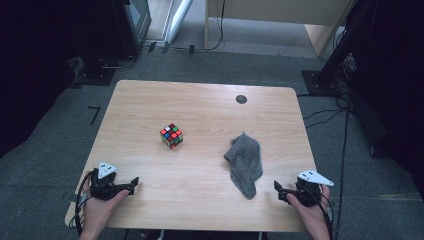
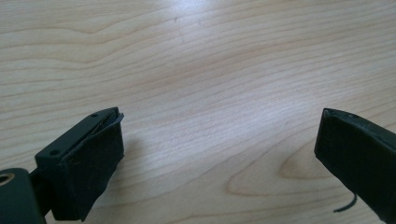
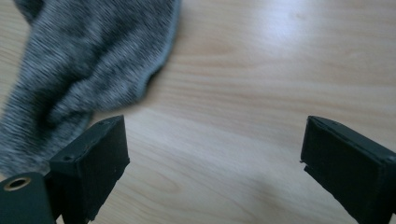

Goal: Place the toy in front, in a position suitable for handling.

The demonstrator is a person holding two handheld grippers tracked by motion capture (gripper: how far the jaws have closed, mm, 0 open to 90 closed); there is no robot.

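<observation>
A scrambled colour cube (image 1: 171,136) sits near the middle of the wooden table (image 1: 200,100). To its right lies a crumpled grey sock (image 1: 244,161), which the right gripper view shows as grey knit cloth (image 3: 79,60) at the upper left. My left gripper (image 1: 134,183) rests at the table's near left, held by a hand. In the left gripper view it (image 2: 219,154) stands open over bare wood. My right gripper (image 1: 278,188) lies at the near right, just right of the sock's lower end. Its jaws (image 3: 212,158) are wide apart with nothing between them.
A small dark round disc (image 1: 241,99) is set in the table near the far edge. Beyond the table, dark stands (image 1: 345,55) and cables (image 1: 325,115) lie on the grey carpet. A pale wooden piece of furniture (image 1: 270,15) stands at the back.
</observation>
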